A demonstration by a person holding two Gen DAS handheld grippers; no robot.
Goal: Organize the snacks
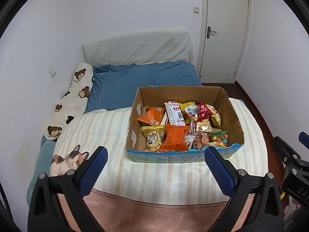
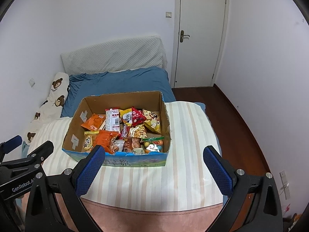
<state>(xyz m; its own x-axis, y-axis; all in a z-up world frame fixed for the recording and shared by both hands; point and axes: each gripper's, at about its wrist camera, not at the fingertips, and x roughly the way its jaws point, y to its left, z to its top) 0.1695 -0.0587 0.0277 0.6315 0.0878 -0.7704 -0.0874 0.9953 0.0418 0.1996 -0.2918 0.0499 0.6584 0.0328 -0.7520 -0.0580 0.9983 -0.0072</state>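
An open cardboard box (image 1: 230, 109) (image 2: 77, 121) sits on the striped blanket of a bed and is full of several snack packets. An orange packet (image 1: 174, 138) (image 2: 105, 138) lies near its front wall, and a red triangular packet (image 1: 204, 111) (image 2: 137, 117) lies toward the back. A clear bag of coloured candies (image 1: 220, 140) (image 2: 152, 145) fills the front right corner. My left gripper (image 1: 156, 154) hangs open just short of the box front, holding nothing. My right gripper (image 2: 154, 154) is open too, also in front of the box.
The striped blanket (image 1: 100, 133) (image 2: 189, 135) has a cat print (image 1: 69, 160) at its left. A blue sheet (image 1: 143, 79), a bear-print pillow (image 1: 73, 96) and a padded headboard (image 1: 135, 47) lie behind. A closed door (image 2: 200, 34) and wooden floor (image 2: 231, 119) are at the right.
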